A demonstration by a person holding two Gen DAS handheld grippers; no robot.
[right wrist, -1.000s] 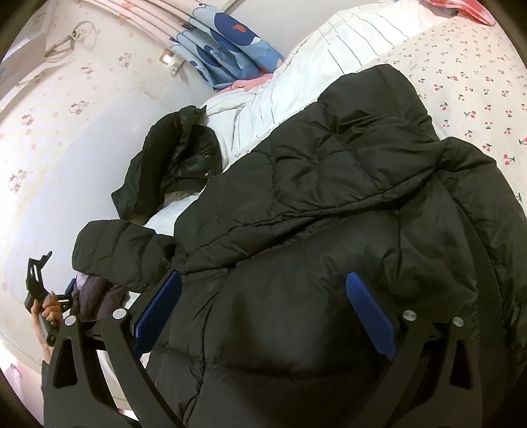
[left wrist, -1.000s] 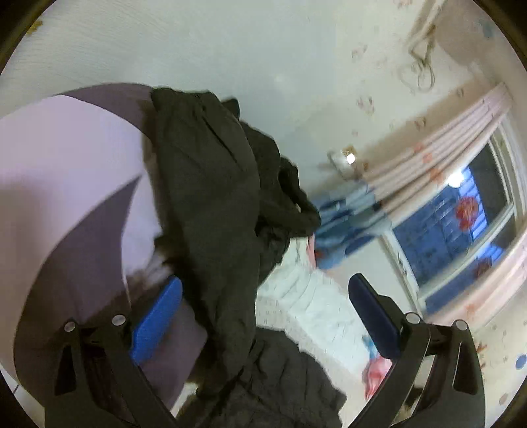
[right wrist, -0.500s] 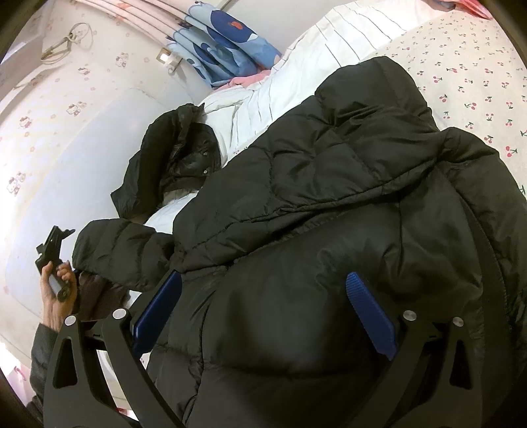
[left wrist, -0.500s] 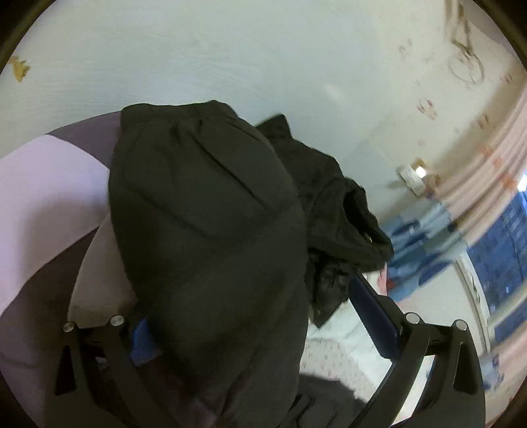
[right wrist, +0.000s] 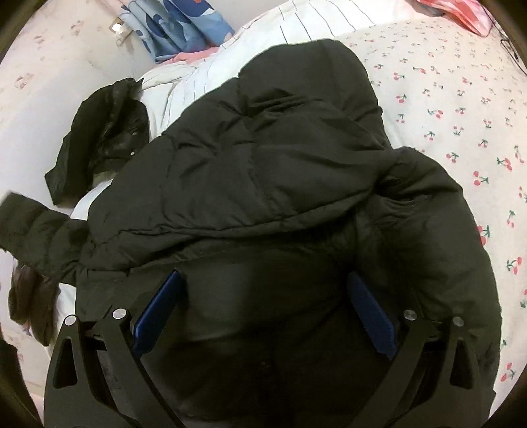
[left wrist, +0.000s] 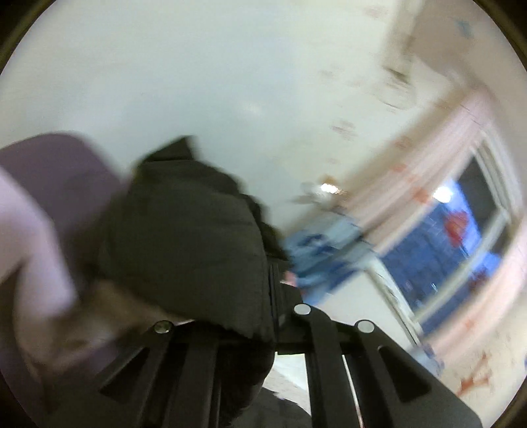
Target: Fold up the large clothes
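The black padded jacket (right wrist: pixel 263 184) lies spread on the bed (right wrist: pixel 461 108), its body across the cherry-print sheet and its hood (right wrist: pixel 105 131) resting on the striped white quilt (right wrist: pixel 296 26) toward the wall. This flat layout exposes the body panel as a base onto which the outer parts can be folded.

One sleeve (right wrist: pixel 36 227) extends off the left side of the body in the right wrist view. The left hand-held gripper (left wrist: pixel 263 316) has just been closing, and its fingers are now clamped together on the dark padded fabric of that sleeve (left wrist: pixel 184 237), which bulges up and over them in the left wrist view. A grip at the sleeve end is judged to give control of the whole sleeve, so it can be carried over and laid on the body. That view is blurred, so the exact grip point cannot be read.

The right hand-held gripper (right wrist: pixel 263 309) hovers close over the lower body of the jacket with its jaws spread wide and nothing pinched between the blue pads (right wrist: pixel 158 312). Its position suggests it is ready to hold the body down or to take the hem.

A blue patterned curtain (right wrist: pixel 178 26) hangs by the wall beyond the quilt.
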